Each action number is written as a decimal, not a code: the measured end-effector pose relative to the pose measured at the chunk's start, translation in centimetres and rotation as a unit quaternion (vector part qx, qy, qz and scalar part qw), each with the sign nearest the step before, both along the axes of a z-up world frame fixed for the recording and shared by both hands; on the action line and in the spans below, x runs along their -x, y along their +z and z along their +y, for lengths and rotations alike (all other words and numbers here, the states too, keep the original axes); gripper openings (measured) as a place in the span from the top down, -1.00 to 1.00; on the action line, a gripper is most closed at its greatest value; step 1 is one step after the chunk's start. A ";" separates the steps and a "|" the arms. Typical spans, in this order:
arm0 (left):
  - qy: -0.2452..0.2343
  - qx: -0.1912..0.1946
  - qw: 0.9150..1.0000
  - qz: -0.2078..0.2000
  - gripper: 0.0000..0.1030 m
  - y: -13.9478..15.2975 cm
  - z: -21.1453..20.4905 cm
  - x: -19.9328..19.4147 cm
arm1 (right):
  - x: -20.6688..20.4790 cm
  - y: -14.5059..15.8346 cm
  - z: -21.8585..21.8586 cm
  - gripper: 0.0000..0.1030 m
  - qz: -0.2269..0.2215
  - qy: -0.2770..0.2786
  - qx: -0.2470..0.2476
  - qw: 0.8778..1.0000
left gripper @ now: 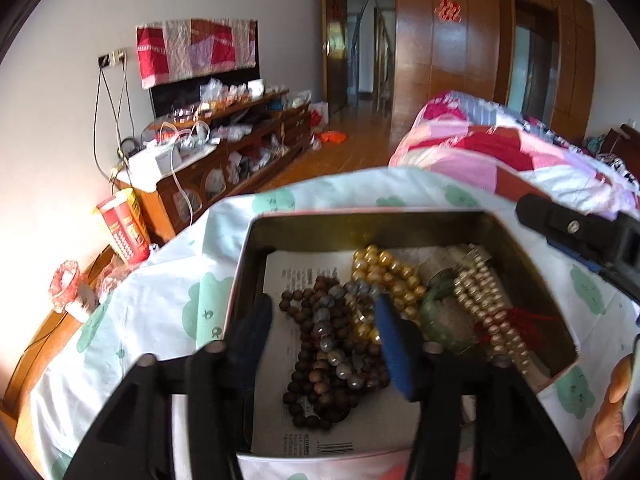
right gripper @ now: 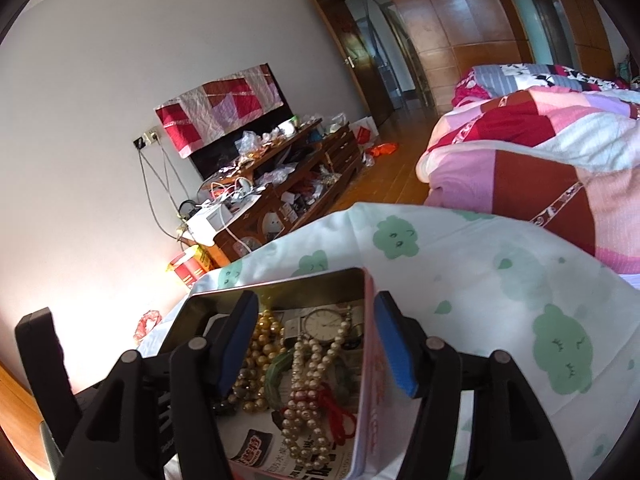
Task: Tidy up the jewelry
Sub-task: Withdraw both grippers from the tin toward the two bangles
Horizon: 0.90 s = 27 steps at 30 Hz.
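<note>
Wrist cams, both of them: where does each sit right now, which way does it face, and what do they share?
Left wrist: above the near edge of the tin, facing forward and down into it; open left gripper over the dark wooden beads; the right gripper and a hand show at right.
Right wrist: at the tin's right wall, facing forward and down; open right gripper straddles that wall, above the pearl strand.
Shared: tin, gold beads, pearl strand, cloud-print cloth, TV cabinet, bed.

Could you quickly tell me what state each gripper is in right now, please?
Left gripper: open, empty, over the tin.
Right gripper: open, empty, straddling its wall.
</note>
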<state>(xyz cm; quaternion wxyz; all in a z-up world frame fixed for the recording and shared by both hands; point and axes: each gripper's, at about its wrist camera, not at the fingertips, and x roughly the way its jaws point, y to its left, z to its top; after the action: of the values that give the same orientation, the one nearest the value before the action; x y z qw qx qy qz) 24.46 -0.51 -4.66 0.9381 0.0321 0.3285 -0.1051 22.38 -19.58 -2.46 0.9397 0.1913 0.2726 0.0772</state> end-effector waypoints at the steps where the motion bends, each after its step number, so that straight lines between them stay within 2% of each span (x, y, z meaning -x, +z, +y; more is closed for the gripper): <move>1: -0.004 0.004 1.000 -0.009 -0.13 0.2 0.0 0.3 | 0.1 0.0 -0.2 -0.29 0.001 -0.004 0.002 1.000; 8: -0.008 0.017 0.999 -0.037 -0.16 1.1 0.7 1.7 | 3.0 0.3 -1.4 -0.37 0.012 -0.034 -0.006 0.999; 12: -0.018 0.055 0.998 -0.020 -0.17 1.0 1.8 2.9 | 5.0 0.0 -2.3 -0.37 0.016 -0.054 -0.004 0.998; 17: -0.018 0.055 0.998 -0.023 -0.17 1.1 2.2 4.9 | 6.5 -0.7 -3.3 -0.37 0.029 -0.066 -0.024 0.997; 27: -0.021 0.092 0.995 0.010 -0.17 0.9 3.8 7.3 | 8.8 -1.7 -2.6 -0.37 0.053 -0.047 -0.016 0.997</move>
<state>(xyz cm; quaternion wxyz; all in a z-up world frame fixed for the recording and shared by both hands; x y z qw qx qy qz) 17.16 3.32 -3.80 0.9312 -0.0484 0.3262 -0.1552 13.56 -22.16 -4.13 0.9233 0.2223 0.3119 0.0271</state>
